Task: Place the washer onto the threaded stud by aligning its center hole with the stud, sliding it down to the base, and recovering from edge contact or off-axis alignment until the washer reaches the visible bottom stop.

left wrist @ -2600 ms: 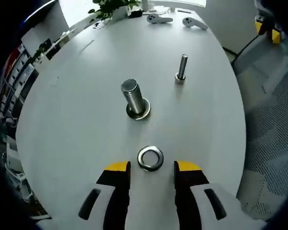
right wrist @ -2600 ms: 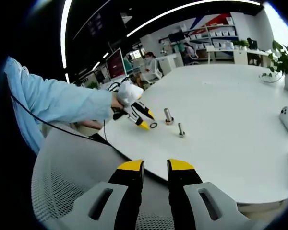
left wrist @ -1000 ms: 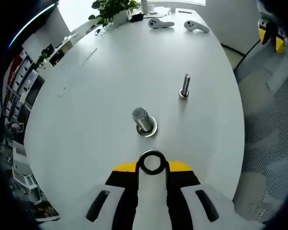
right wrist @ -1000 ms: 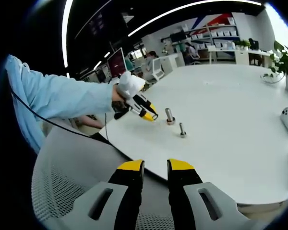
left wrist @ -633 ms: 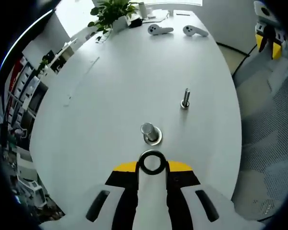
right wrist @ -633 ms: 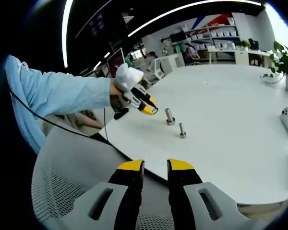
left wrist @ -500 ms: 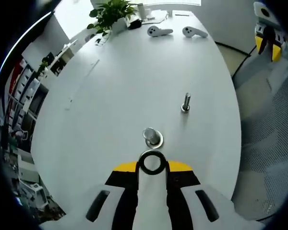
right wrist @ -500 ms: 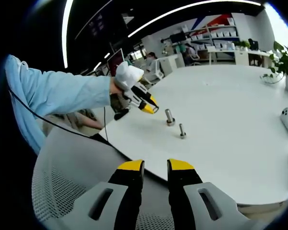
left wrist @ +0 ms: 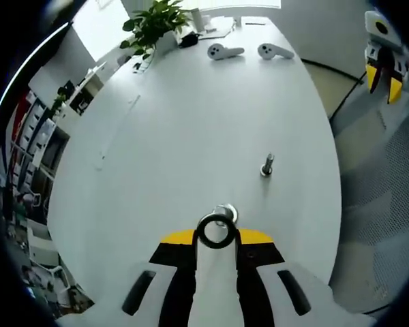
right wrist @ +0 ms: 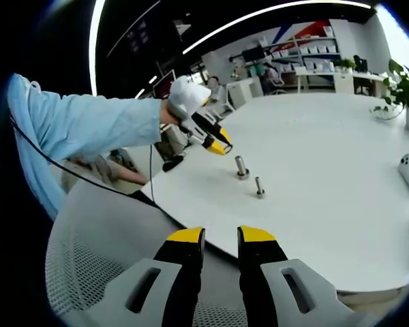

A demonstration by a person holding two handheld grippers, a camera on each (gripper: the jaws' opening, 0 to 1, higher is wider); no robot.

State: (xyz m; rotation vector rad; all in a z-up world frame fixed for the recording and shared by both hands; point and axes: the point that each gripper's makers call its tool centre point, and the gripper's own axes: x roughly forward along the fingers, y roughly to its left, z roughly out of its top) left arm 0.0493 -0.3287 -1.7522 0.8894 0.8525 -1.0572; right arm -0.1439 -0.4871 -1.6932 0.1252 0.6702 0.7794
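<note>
White worktop (left wrist: 191, 122) carries the threaded stud (left wrist: 225, 212) and, at its two o'clock, a thinner bolt (left wrist: 266, 165). Left tongs (left wrist: 217, 237) are clenched on the washer (left wrist: 215, 230), held aloft with its ring just overlapping the stud's top. To do this well, centre the hole over the stud, keep the washer level, then lower straight down. Right gripper view reveals the height of the left tongs (right wrist: 221, 146) above the stud (right wrist: 241, 167); right tongs (right wrist: 218, 238) idle, jaws slightly parted, grasping nothing.

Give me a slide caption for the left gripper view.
Left gripper holds the washer above the threaded stud on the white table.
</note>
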